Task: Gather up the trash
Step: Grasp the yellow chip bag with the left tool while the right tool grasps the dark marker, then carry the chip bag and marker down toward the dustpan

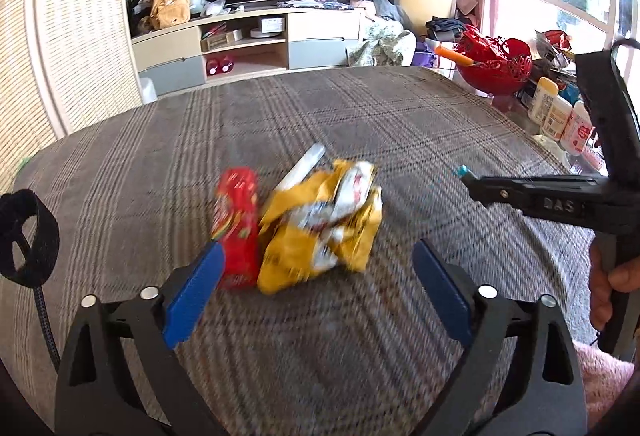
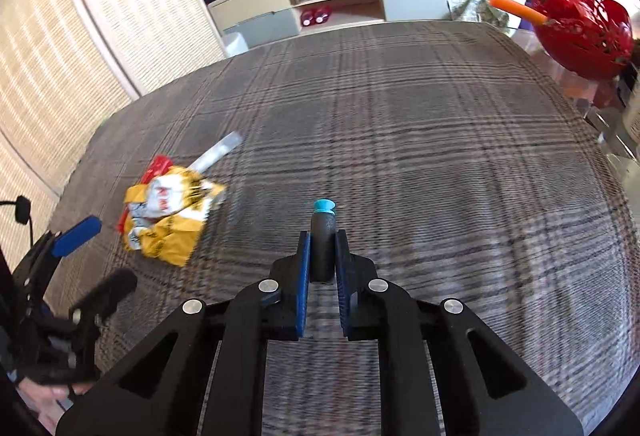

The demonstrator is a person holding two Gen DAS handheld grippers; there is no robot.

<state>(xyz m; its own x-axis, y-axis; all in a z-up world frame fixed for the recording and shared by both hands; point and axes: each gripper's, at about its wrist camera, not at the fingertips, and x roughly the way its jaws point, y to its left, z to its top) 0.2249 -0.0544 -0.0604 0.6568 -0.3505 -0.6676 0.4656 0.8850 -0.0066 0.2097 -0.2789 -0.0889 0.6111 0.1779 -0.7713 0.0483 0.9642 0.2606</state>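
A crumpled yellow snack bag lies on the plaid cloth, with a red wrapper at its left and a clear plastic strip behind it. My left gripper is open, its blue fingers wide apart just in front of the pile. In the right wrist view the yellow bag lies to the left, with the clear strip behind it. My right gripper is shut on a black stick with a blue tip, well right of the pile. The right gripper also shows in the left wrist view.
The plaid cloth covers the table. A red openwork bowl with an orange stick and several bottles stand at the right edge. A TV stand and woven screen are beyond.
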